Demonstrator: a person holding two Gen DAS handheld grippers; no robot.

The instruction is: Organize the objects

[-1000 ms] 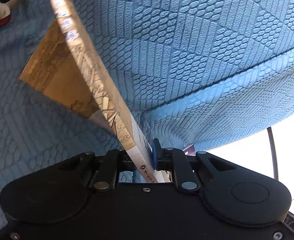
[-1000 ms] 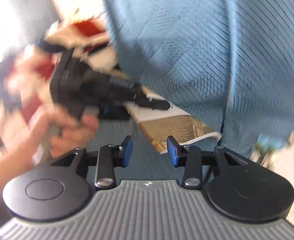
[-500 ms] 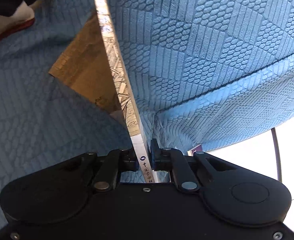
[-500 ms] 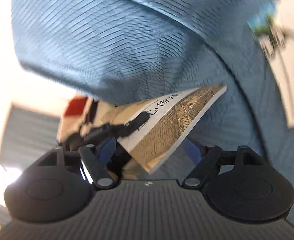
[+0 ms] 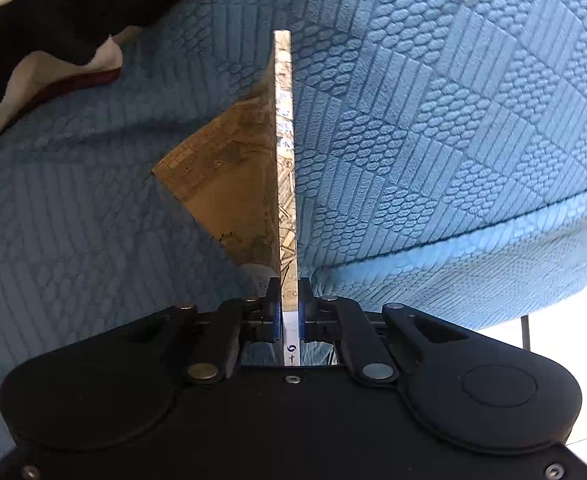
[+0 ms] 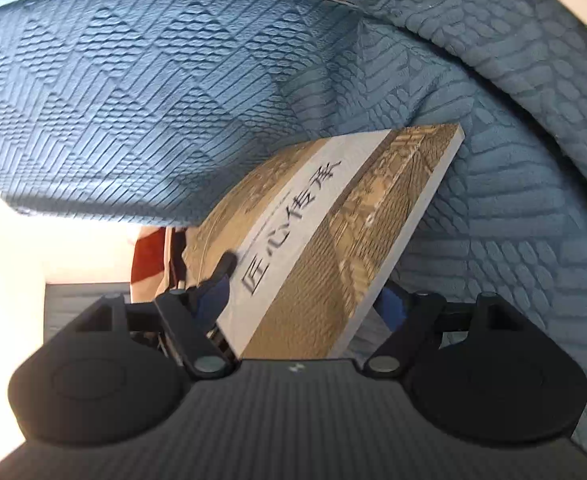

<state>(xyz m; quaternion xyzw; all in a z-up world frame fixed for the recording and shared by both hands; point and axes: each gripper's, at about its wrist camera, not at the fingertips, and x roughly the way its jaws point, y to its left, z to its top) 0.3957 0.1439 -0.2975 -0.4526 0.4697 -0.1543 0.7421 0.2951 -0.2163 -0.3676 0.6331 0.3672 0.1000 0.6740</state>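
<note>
Your left hand-held gripper (image 5: 289,312) is clamping the book (image 5: 283,168) by its spine, low in the frame's centre, against the blue sofa (image 5: 433,140). Your right hand-held gripper (image 6: 305,300) is gaping wide around the book's corner, not pressing. Releasing left too early is likely risking a slip.

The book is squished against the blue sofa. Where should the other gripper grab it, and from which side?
Probably the bare lower edge of the book, coming from the open side away from the sofa. The left gripper already pinches the thin spine, and cushions cover the far end. The right gripper, just opened, straddles that edge without squeezing; it should pinch across the thin covers.
</note>
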